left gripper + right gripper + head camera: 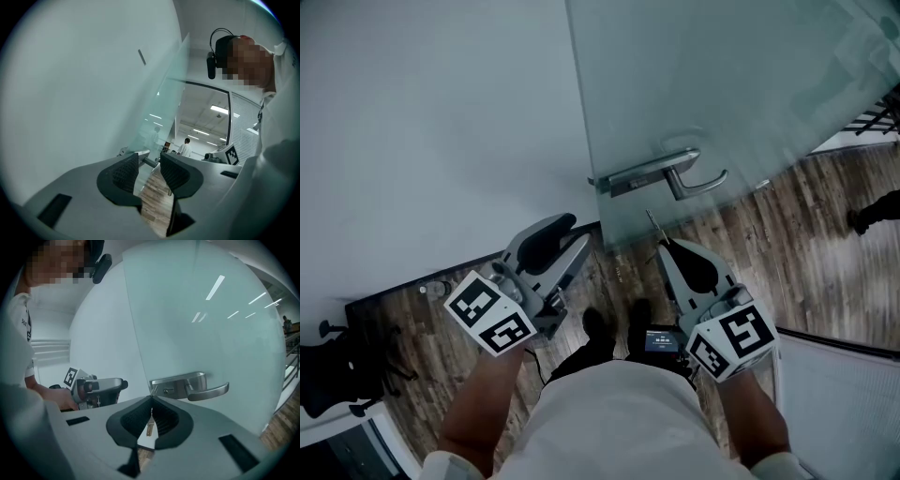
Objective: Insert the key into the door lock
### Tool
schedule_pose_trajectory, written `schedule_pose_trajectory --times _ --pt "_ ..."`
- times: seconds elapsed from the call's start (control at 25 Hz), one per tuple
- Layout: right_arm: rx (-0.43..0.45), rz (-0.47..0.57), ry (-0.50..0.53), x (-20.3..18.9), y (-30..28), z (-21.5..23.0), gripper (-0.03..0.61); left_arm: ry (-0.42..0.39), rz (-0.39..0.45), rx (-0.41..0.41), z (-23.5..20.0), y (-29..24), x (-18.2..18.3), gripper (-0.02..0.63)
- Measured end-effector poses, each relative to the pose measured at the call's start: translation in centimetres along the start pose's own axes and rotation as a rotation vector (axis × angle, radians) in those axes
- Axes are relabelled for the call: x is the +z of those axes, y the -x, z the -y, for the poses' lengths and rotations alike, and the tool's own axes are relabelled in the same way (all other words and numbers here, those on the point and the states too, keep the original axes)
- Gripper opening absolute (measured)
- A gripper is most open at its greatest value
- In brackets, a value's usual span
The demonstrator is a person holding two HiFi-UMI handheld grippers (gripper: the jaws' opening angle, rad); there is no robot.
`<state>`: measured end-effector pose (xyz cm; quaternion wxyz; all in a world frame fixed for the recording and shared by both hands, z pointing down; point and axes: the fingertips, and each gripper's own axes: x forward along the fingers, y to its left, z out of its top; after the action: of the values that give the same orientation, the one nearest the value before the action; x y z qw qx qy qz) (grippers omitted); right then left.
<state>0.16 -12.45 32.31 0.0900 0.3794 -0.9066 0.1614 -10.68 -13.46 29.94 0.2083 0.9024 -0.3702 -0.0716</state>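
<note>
Between the right gripper's [151, 401] jaw tips sits the key [149, 428], clamped tight, blade poking out front toward the keyhole [165, 391], near it but not touching. Keyhole is in the lock plate [630, 178] at the glass door's [722, 84] free edge, with the lever handle [703, 184] just beside it. Left gripper [149, 160] stands wide, nothing between its pads, near that same door edge. To do this well: line the blade up with the slot, square to the plate, and push straight. A skewed entry probably jams or twists the key in the pads.
</note>
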Motion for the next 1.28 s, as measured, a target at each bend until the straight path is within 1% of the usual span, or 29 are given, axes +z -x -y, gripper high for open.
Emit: schedule_pose_trajectory --times 0.32,0.48,0.92,1.28 --pt "0.008 -0.023 0.019 -0.3 -2.0 1.1 0.015 -0.067 -0.018 0.013 -1.7 -2.6 1.1 0.146" --pt "0.016 -0.035 0.031 -0.4 -3.1 1.4 0.015 -0.088 -0.029 0.022 -2.5 -3.7 1.2 0.150" --pt "0.010 -0.067 0.053 -1.1 -4.3 2.2 0.015 -0.111 -0.032 0.014 -2.9 -5.3 1.8 0.150" --pt "-0.002 -0.085 0.054 -1.7 -4.9 2.6 0.015 -0.105 -0.035 -0.017 -2.9 -6.4 2.0 0.150"
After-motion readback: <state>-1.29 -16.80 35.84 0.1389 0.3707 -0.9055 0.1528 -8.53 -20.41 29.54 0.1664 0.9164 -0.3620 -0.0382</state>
